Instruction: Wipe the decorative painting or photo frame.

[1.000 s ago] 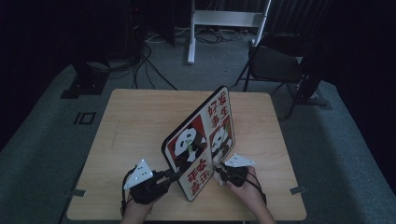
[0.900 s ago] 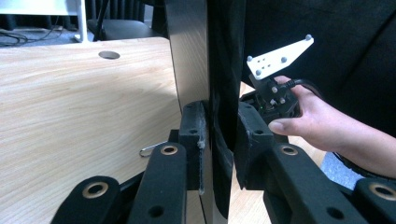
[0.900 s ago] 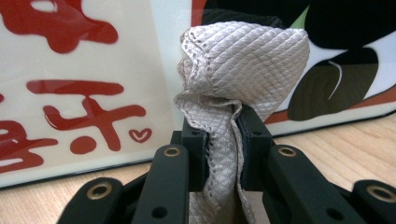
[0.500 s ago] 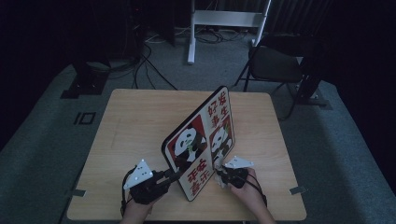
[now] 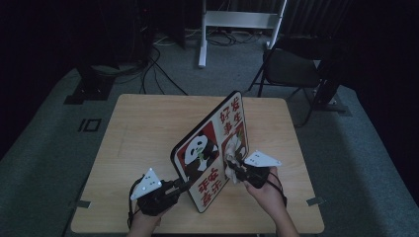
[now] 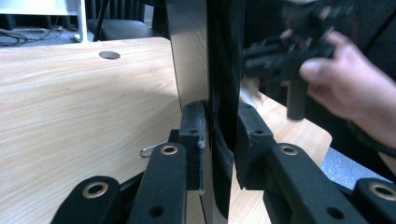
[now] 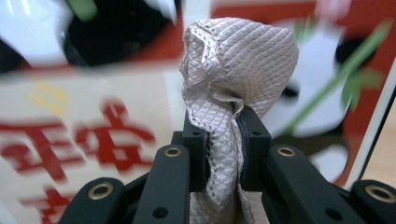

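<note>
Left gripper (image 5: 185,184) pinching board (image 5: 210,153) upright; my right gripper (image 5: 234,170) pinching cloth (image 7: 233,79), wiping mid-face; upper part left.

Left gripper (image 6: 215,140) jaws clamp the thin black-edged board (image 6: 219,70), held upright on edge over the light wooden table (image 6: 70,102).

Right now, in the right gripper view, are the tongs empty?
No: the right tongs are clamped on a bunched grey cloth.
</note>
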`<act>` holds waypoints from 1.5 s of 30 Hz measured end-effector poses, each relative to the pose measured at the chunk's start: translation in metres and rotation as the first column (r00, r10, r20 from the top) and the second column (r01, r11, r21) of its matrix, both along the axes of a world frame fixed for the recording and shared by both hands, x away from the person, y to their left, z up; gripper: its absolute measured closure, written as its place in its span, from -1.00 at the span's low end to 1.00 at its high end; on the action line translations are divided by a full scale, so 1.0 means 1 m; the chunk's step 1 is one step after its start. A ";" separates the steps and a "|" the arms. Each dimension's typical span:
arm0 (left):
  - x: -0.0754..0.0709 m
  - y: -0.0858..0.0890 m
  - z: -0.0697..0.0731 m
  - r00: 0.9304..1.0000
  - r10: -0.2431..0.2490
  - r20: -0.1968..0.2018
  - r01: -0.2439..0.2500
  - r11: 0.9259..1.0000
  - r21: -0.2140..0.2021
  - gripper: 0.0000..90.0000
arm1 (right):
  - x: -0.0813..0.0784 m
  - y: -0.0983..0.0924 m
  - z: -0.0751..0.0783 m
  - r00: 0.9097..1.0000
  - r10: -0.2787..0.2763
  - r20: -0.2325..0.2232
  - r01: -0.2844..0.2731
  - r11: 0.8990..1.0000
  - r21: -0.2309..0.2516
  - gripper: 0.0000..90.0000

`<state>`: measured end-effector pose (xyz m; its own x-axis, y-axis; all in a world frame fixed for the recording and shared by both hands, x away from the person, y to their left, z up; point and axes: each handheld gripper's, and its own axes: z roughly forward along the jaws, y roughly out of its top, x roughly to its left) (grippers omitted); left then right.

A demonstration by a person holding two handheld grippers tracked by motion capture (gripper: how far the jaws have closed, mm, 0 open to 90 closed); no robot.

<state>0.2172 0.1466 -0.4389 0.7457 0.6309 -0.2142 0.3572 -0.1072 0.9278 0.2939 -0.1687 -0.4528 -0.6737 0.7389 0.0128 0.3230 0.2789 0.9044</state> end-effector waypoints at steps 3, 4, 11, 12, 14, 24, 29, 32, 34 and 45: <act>0.000 0.000 0.000 1.000 -0.002 -0.002 0.002 1.000 0.000 0.69 | 0.000 0.003 0.020 0.999 0.013 0.042 -0.015 0.999 0.029 0.70; 0.000 0.000 0.000 1.000 -0.002 -0.002 0.002 1.000 0.000 0.69 | -0.001 0.004 0.026 0.998 0.013 0.057 -0.014 0.999 0.034 0.70; 0.001 0.000 0.000 1.000 -0.004 -0.003 0.004 1.000 -0.001 0.69 | -0.002 0.014 0.066 0.988 0.040 0.146 -0.050 0.996 0.068 0.70; 0.001 0.000 0.000 1.000 -0.003 -0.003 0.003 1.000 -0.002 0.69 | -0.002 0.016 0.072 0.986 0.045 0.162 -0.057 0.996 0.073 0.70; 0.000 0.000 0.000 1.000 -0.002 -0.003 0.002 1.000 -0.004 0.69 | -0.003 0.022 0.083 0.981 0.057 0.187 -0.074 0.994 0.085 0.70; 0.001 0.000 0.000 1.000 -0.002 -0.003 0.002 1.000 0.000 0.69 | -0.004 0.049 0.110 0.964 0.109 0.242 -0.138 0.985 0.106 0.70; 0.001 0.001 0.000 1.000 -0.013 -0.003 0.013 1.000 -0.006 0.69 | -0.002 0.059 0.115 0.959 0.117 0.258 -0.145 0.985 0.094 0.69; 0.001 0.001 0.000 1.000 -0.008 -0.002 0.008 1.000 0.001 0.69 | 0.001 0.064 0.111 0.961 0.120 0.249 -0.144 0.986 0.080 0.69; 0.001 0.001 0.000 1.000 -0.007 -0.004 0.007 1.000 -0.001 0.69 | 0.002 0.065 0.108 0.962 0.119 0.244 -0.141 0.987 0.075 0.69; 0.001 0.001 0.000 1.000 -0.005 -0.002 0.005 1.000 0.003 0.69 | 0.003 0.059 0.090 0.970 0.103 0.222 -0.117 0.992 0.050 0.70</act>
<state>0.2180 0.1474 -0.4391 0.7482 0.6280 -0.2142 0.3586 -0.1112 0.9268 0.2966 -0.1097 -0.3628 -0.7425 0.6624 -0.0998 0.0862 0.2423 0.9664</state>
